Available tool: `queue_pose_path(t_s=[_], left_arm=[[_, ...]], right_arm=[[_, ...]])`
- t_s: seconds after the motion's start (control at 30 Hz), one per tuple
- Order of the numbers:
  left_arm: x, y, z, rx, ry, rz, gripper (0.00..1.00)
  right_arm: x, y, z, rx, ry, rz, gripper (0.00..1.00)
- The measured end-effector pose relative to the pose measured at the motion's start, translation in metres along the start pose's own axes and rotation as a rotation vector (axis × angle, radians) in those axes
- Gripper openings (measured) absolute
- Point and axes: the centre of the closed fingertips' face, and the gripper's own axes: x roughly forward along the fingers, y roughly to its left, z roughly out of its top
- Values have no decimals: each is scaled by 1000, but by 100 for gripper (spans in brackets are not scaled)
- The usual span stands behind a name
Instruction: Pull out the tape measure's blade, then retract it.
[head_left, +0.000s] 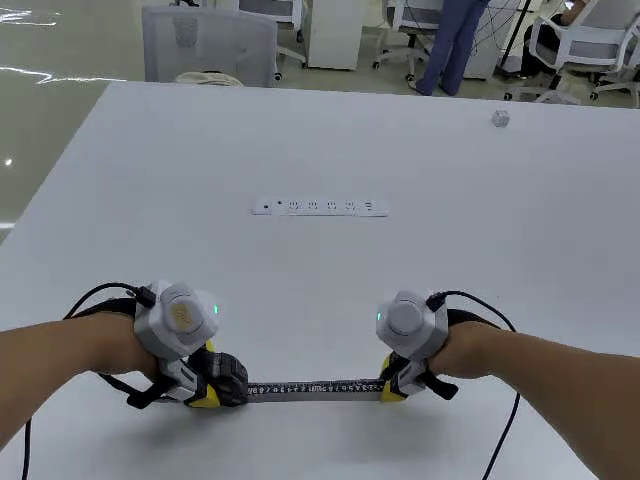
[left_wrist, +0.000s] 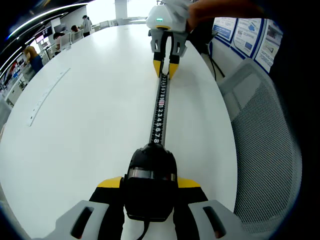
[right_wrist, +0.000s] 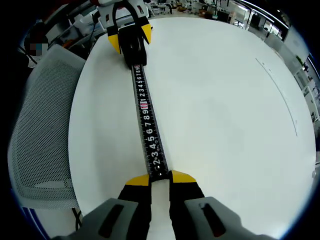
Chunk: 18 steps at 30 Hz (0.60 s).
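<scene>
We see the tape measure lying near the front edge of the white surface, its black body clenched between the 2 fingers of the left gripper. The blade is drawn out flat along the surface, numbers up, running straight to the right gripper, whose fingers grasp its tip. The 2 grippers are well apart, pointing at each other. Farther back, mid-surface, lies a white power strip. A mesh chair stands beside the surface.
</scene>
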Motion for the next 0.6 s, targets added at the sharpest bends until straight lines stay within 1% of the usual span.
queue_pose_path(t_s=[0.6], left_arm=[[0,0,1,-2,0,-1,34]], right_arm=[[-3,-2,-7,13,-5,0,11]])
